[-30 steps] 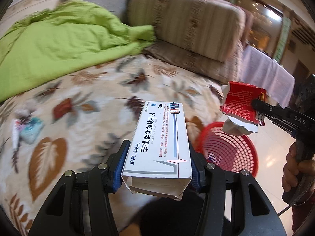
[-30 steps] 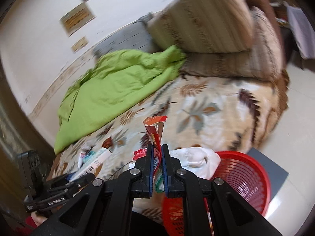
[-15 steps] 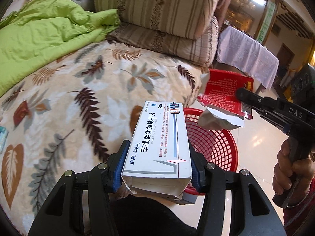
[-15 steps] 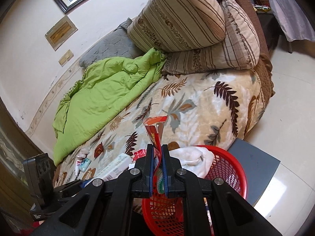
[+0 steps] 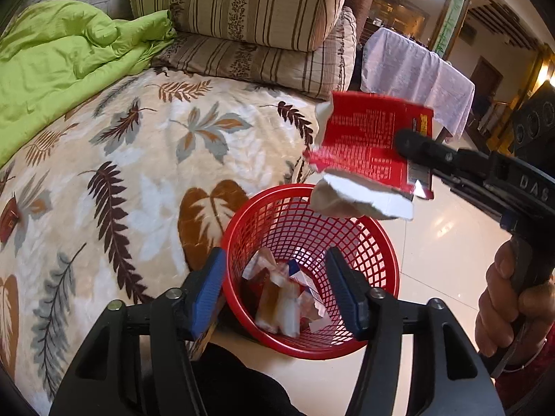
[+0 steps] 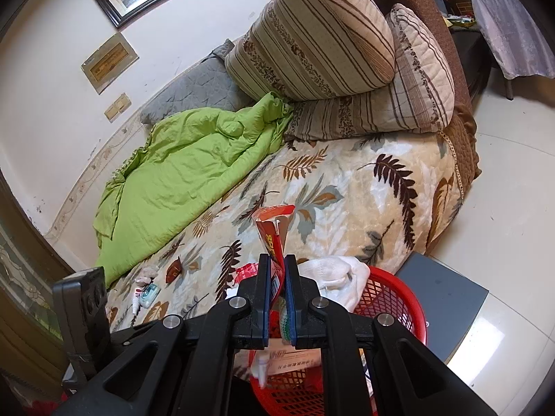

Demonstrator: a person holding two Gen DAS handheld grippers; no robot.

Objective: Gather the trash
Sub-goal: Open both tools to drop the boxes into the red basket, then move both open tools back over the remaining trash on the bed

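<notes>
Beside the leaf-patterned bed (image 5: pixel 145 159), the red basket (image 5: pixel 381 242) already holds several scraps. Left gripper (image 5: pixel 277 287) hangs spread and empty above it; right gripper (image 6: pixel 276 277) clamps a red wrapper (image 5: pixel 371 145) over the rim. Small litter (image 6: pixel 147 293) remains on the bed.

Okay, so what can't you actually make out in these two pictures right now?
- Left wrist view: trash in the red basket is blurred; single pieces can't be told apart.
- Right wrist view: the right gripper hides most of the red wrapper.
- Right wrist view: small items on the bed are too small to identify.
</notes>
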